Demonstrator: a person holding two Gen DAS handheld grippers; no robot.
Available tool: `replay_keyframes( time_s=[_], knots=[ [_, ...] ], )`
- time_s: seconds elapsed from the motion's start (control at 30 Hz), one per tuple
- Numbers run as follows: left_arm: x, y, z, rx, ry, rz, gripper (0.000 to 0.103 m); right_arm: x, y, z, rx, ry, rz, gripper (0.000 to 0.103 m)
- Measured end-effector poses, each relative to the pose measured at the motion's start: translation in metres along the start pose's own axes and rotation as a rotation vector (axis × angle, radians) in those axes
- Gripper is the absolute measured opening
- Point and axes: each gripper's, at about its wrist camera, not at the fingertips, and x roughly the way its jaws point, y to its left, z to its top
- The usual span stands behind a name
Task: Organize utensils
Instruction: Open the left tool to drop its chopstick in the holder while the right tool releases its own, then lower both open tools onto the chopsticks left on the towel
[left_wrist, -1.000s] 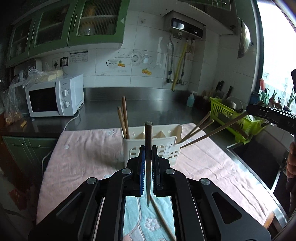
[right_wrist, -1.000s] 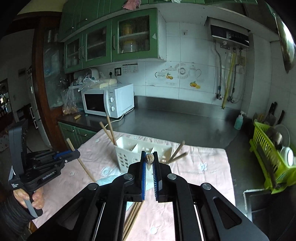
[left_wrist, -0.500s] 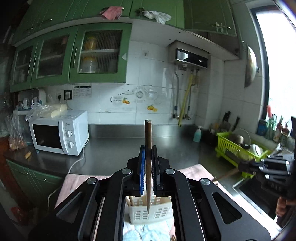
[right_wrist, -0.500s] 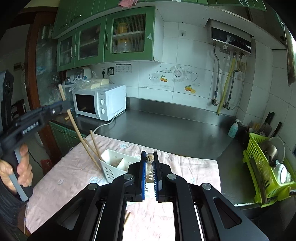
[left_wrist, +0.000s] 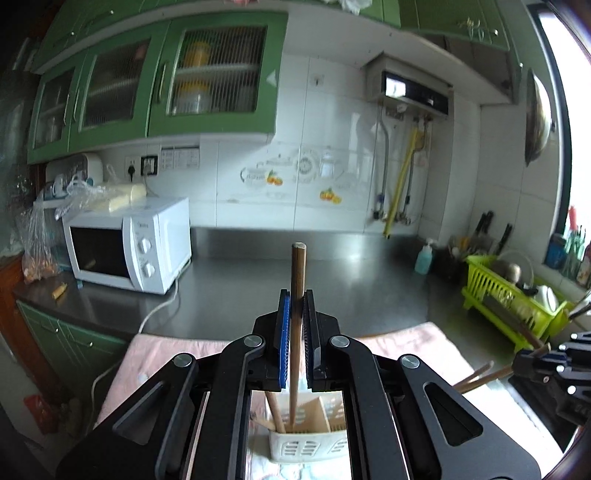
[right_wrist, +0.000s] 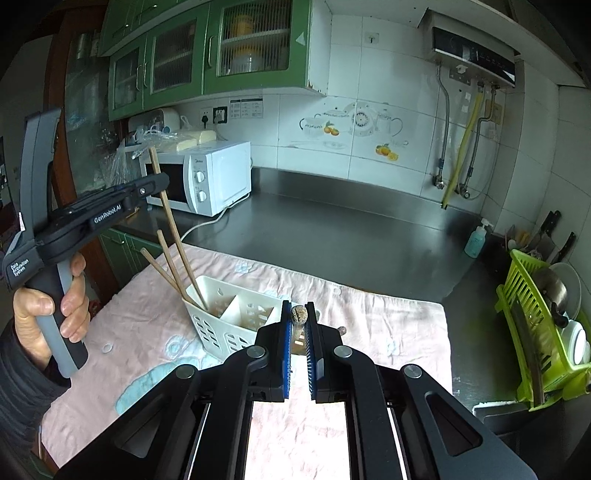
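Observation:
My left gripper (left_wrist: 295, 299) is shut on a brown wooden chopstick (left_wrist: 296, 332), held upright with its lower tip inside the left compartment of the white slotted utensil holder (left_wrist: 306, 443). That holder (right_wrist: 221, 321) stands on the pink cloth (right_wrist: 369, 317). In the right wrist view the left gripper (right_wrist: 162, 182) holds its chopstick (right_wrist: 173, 236) slanting down into the holder beside two other chopsticks (right_wrist: 166, 266). My right gripper (right_wrist: 298, 314) is shut on another chopstick (right_wrist: 299, 317), seen end-on, just in front of the holder.
A white microwave (left_wrist: 129, 243) stands at the back left on the steel counter (right_wrist: 351, 236). A green dish rack (right_wrist: 543, 339) with dishes and a sink are on the right. A soap bottle (right_wrist: 476, 240) and knives stand near the wall.
My left gripper has lowered its chopstick tip into the holder's left compartment. My right gripper has moved closer to the holder, still gripping its chopstick.

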Motion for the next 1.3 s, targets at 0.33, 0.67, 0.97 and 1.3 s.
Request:
replay_keyframes(
  time_s=[0.33,0.67,0.97,1.3],
  knots=[
    [-0.003,0.004,-0.011,-0.006,0.034,-0.025,0.009,0.023,0.013,0.0,-0.012,0.023,0.003,0.007],
    [-0.056,0.008,-0.026,-0.006,0.017,-0.037,0.027,-0.018,0.016,-0.014,0.005,-0.057,-0.016,0.022],
    [-0.115,0.008,-0.082,0.036,0.072,-0.011,0.045,-0.047,0.041,-0.086,0.036,-0.041,0.018,0.029],
    [-0.15,0.016,-0.162,0.027,0.179,0.01,0.046,-0.051,0.083,-0.192,0.061,0.051,0.022,0.029]
  ],
)
